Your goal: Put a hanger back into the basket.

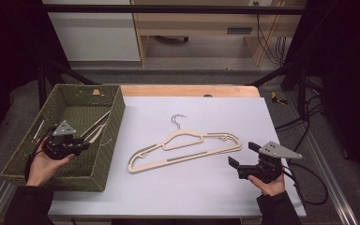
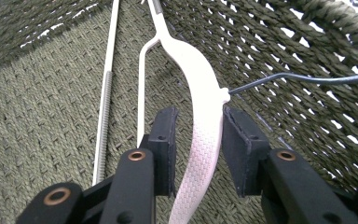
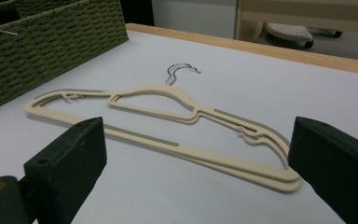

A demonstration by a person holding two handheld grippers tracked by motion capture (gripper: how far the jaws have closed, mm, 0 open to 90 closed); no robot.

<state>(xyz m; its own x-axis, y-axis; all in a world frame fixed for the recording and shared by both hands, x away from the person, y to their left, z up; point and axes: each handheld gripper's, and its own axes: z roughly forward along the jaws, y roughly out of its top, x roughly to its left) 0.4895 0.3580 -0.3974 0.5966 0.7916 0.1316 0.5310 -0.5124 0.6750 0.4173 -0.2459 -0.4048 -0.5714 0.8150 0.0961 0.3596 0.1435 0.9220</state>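
If stacked, perhaps three hangers

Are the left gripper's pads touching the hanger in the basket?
Apart. The left gripper view shows the left gripper straddling the hanger in the basket, basket weave visible between each pad and it.

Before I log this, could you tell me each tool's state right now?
Left tool: open, pads clear of the hanger between them, in the basket.
Right tool: open, holding nothing.

Hanger right of basket
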